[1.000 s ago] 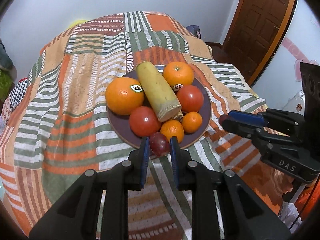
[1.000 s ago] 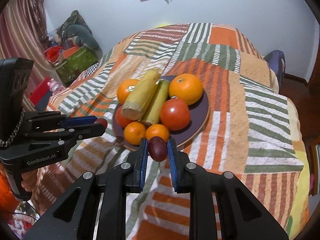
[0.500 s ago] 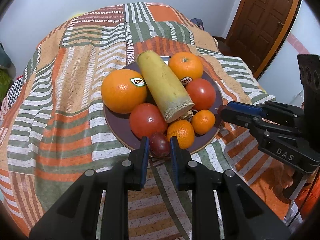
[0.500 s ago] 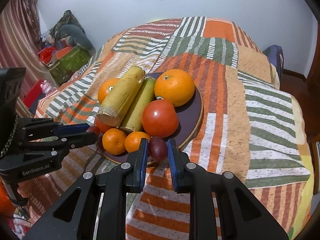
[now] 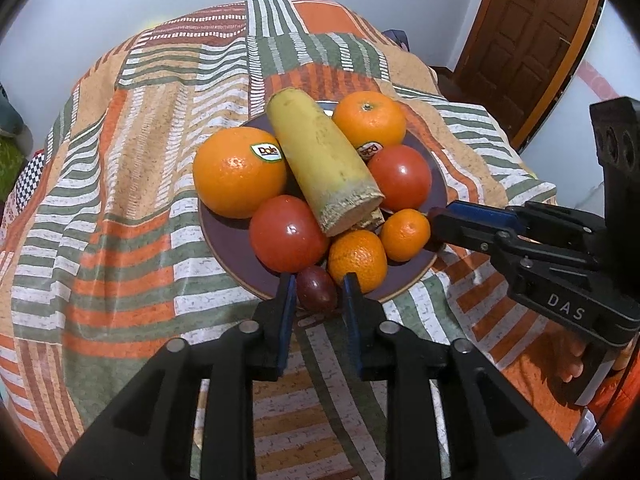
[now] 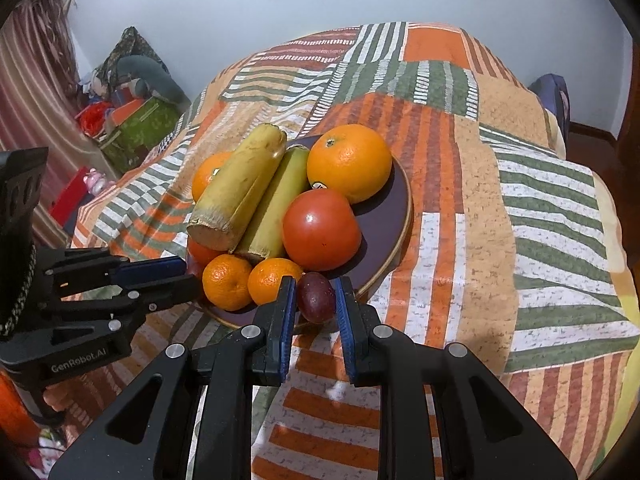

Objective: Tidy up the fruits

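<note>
On the plate's near rim, left side: the left-hand purple fruit (image 5: 316,294), small, dark and oval, sits between the fingers of my left gripper (image 5: 319,284).
Left grasp: my jaws are opening; one pad is at the fruit's skin and the other stands just off it.
Right grasp: my right gripper (image 6: 316,284) is clenched on the right-hand purple fruit (image 6: 316,298), both blue pads pressing its sides.
Right fruit's place: at the plate's (image 6: 384,208) edge, just beside a mandarin (image 6: 274,282); I cannot tell whether it rests on the rim.
Plate: dark purple with a pale edge, lying on a striped patchwork bedspread (image 5: 120,240).
Already on the plate: a large orange with a Dole sticker (image 5: 239,172), a second orange (image 5: 370,122), two tomatoes (image 5: 288,238) (image 5: 400,176), another mandarin (image 6: 227,282), and two cut yellow stalks (image 6: 236,196) (image 6: 276,208) lying side by side across the middle.
Grippers together: both point down at the same plate from neighbouring sides, tips near each other but apart.
Room: a brown wooden door (image 5: 520,40) stands beyond the bed.
</note>
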`<action>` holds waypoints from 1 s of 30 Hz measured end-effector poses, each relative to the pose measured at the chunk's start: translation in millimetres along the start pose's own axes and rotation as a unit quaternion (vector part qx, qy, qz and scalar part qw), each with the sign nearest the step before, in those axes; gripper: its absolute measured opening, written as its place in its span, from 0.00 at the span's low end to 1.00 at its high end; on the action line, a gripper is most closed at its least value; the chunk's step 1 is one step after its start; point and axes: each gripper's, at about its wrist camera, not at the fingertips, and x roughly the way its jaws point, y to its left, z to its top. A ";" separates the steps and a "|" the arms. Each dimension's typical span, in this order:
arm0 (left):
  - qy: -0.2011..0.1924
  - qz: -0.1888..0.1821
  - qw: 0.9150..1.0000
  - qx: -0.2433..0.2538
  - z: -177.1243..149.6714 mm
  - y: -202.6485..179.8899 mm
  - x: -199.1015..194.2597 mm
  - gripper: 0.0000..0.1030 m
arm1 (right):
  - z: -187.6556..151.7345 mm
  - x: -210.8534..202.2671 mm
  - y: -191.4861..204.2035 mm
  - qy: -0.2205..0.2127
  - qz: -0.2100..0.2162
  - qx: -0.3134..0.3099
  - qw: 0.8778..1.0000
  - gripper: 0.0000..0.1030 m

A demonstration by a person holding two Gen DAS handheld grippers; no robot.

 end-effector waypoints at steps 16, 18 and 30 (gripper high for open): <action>-0.058 0.022 0.998 -0.009 -5.4 -3.7 -55.8 0.30 | 6.6 -34.9 9.1 -0.035 -0.023 -0.015 0.999 0.26; -0.077 0.024 0.997 -0.014 -5.3 -4.8 -72.9 0.30 | 8.1 -50.9 13.4 -0.051 -0.029 -0.020 0.998 0.26; -0.249 0.060 0.966 -0.030 -23.6 -34.9 -216.4 0.30 | 6.1 -177.5 63.2 -0.190 -0.045 -0.065 0.979 0.26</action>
